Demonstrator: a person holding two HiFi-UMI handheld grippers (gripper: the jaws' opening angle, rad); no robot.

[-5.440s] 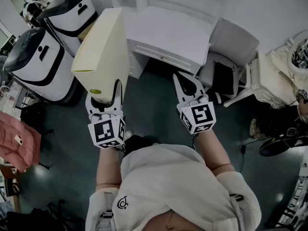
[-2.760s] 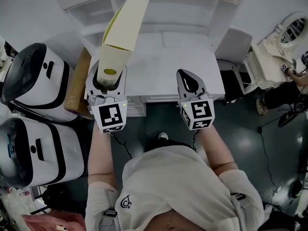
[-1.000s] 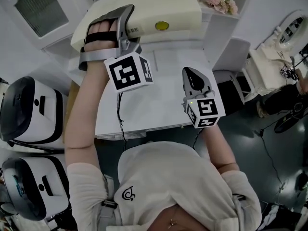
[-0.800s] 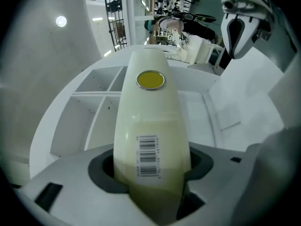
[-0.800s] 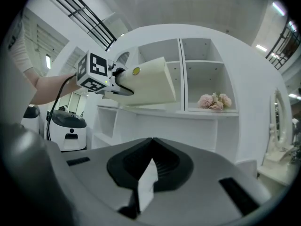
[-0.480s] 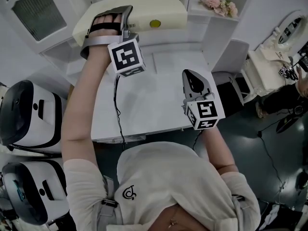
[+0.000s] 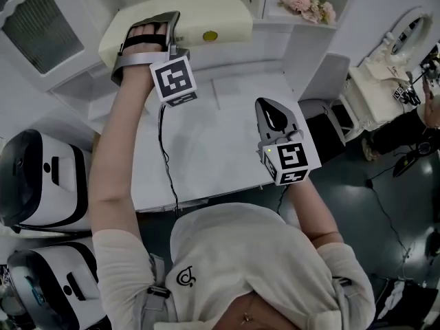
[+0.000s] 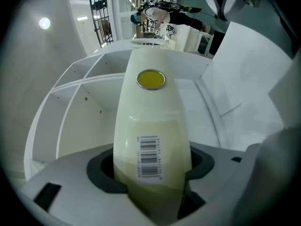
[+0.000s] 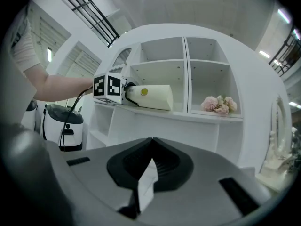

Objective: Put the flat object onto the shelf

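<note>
The flat object (image 7: 206, 20) is a cream, rounded slab with a yellow dot and a barcode label. It lies flat in the left compartment of the white shelf (image 7: 275, 19); in the right gripper view the flat object (image 9: 151, 97) rests on the shelf board (image 9: 197, 116). My left gripper (image 7: 165, 31) is raised to the shelf and shut on the near end of the flat object (image 8: 150, 121), its jaws either side of the label. My right gripper (image 7: 269, 108) hangs shut and empty over the desk, lower and to the right.
Pink flowers (image 7: 308, 4) sit in the shelf's right compartment. A white desk top (image 7: 206, 143) lies below the shelf. Two white-and-black machines (image 7: 41, 177) stand at the left, a white chair (image 7: 323, 81) at the right, and a person (image 7: 412, 126) at the right edge.
My left gripper lifted the flat object from low and upright to flat in the shelf compartment, then pushed it slightly further in. The right gripper has barely moved.
</note>
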